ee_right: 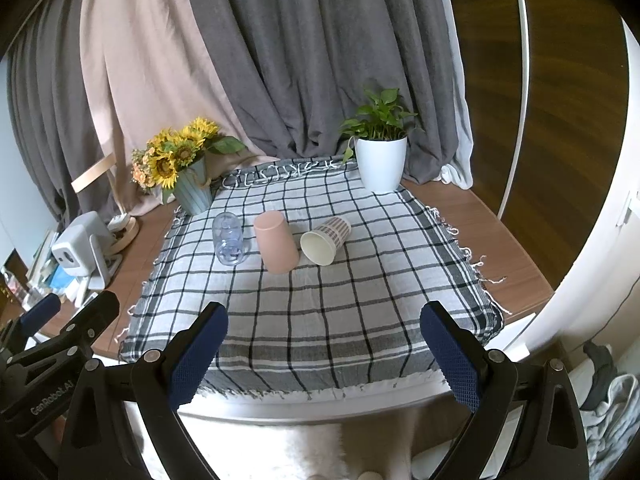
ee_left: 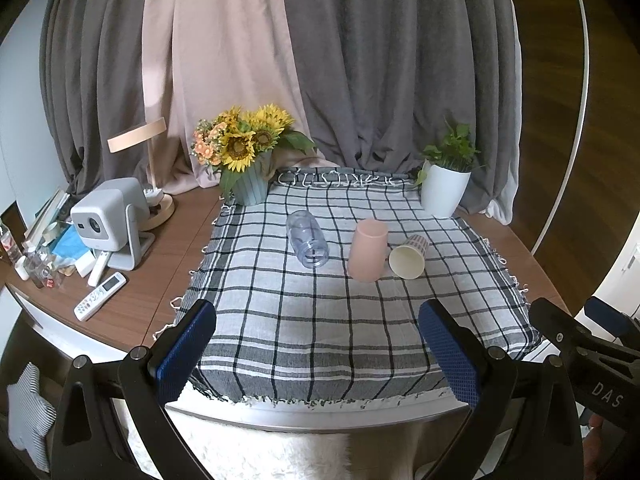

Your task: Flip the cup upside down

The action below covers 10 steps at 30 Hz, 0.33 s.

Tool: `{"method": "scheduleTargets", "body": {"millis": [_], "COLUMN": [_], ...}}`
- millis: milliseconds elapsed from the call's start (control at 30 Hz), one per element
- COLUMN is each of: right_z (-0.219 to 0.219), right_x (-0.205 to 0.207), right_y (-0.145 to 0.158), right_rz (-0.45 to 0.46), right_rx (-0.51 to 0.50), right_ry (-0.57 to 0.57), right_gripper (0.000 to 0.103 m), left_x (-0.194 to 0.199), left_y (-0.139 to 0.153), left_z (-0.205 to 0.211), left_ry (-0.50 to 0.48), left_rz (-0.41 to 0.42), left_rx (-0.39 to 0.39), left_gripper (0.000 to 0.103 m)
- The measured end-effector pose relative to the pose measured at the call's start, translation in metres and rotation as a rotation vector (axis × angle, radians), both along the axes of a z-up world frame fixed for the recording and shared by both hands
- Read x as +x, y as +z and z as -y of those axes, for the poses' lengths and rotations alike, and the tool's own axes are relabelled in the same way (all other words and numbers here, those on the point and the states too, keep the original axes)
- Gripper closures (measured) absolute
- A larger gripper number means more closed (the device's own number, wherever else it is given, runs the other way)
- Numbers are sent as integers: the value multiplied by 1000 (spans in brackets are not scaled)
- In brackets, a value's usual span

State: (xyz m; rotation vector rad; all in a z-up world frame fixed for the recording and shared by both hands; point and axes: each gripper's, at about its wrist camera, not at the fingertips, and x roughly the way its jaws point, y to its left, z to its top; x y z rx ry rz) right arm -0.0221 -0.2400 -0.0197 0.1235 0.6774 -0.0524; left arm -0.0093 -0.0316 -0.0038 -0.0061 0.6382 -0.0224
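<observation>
Three cups mid-cloth, both tools spread wide and empty at the near edge

The pink cup (ee_left: 367, 250) already stands mouth-down, the clear cup (ee_left: 307, 239) and paper cup (ee_left: 409, 257) lie on their sides just beside it — either could roll when nudged. The loose checked cloth (ee_left: 320, 320) may drag. Left tool (ee_left: 318, 354) and right tool (ee_right: 323, 354) hang well short; the paper cup may crush under a hard pinch

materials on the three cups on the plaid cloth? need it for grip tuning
Clear cup: looks like transparent plastic, faintly bluish, glossy; the cloth pattern shows through it. Glass can't be ruled out.
Pink cup: opaque with an even matte surface and no glare, probably plastic or silicone.
Striped cup: likely paper; printed outside, plain cream inside, thin rolled rim.
</observation>
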Motion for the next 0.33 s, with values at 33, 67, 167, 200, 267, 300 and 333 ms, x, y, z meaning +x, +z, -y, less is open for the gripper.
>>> {"method": "scheduleTargets", "body": {"millis": [33,67,167,200,267,300,333], "right_z": [0,0,-1,0,0,0,0], "right_x": [0,0,0,0,0,1,1], "right_y": [0,0,0,0,0,0,0], "right_rz": [-1,-2,0,-1,-1,-2,-3], "right_rx": [0,0,0,1,1,1,0], "right_ry": [0,-1,-1,1,-1,-1,0], "right_gripper": [6,6,6,6,6,6,6], "left_x": [0,0,1,1,2,2,2], "left_y": [0,0,1,1,1,1,1], "left_z": [0,0,0,1,0,0,-1], "left_ry": [-2,-1,-3,-4,-4,-4,-4], "left_rz": [-1,0,1,2,1,1,-1], "left_rx": [0,0,-2,-3,-4,-5,-6], "left_gripper": [0,0,0,0,0,0,0]}}
